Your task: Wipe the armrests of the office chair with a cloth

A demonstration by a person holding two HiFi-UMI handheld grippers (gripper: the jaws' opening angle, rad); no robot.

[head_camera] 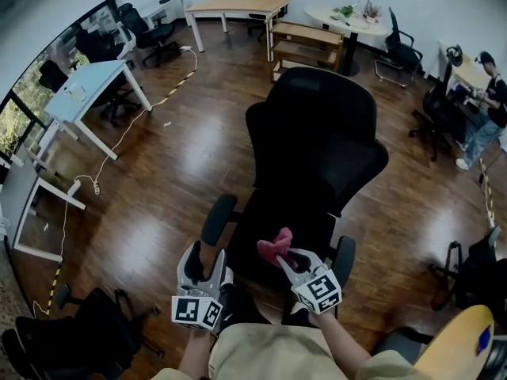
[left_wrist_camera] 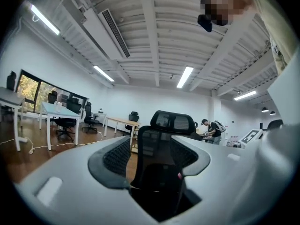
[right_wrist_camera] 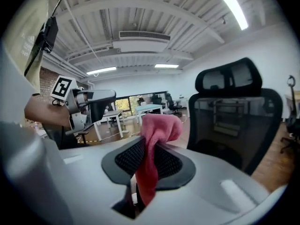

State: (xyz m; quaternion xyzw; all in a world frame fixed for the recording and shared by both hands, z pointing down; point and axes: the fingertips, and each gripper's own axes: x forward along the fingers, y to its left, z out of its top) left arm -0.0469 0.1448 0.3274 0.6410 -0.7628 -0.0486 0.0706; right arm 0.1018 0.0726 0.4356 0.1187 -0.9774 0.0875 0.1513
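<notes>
A black mesh office chair (head_camera: 317,157) stands in front of me, its back towards me, with the left armrest (head_camera: 219,218) and right armrest (head_camera: 344,258) nearest. My right gripper (head_camera: 291,257) is shut on a pink cloth (head_camera: 276,246) and hangs above the seat between the armrests. In the right gripper view the cloth (right_wrist_camera: 157,130) droops over the closed pads of the right gripper (right_wrist_camera: 147,158), beside the chair's back (right_wrist_camera: 234,111). My left gripper (head_camera: 203,258) stands open just below the left armrest, holding nothing. The chair's headrest (left_wrist_camera: 171,121) shows between the spread jaws of the left gripper (left_wrist_camera: 150,149).
A white desk (head_camera: 83,85) with a cable on the floor is to the left. A wooden table (head_camera: 238,5) and a low shelf (head_camera: 305,42) stand behind. A person (head_camera: 487,101) sits far right. A black chair (head_camera: 87,331) and a yellow seat (head_camera: 459,343) flank me.
</notes>
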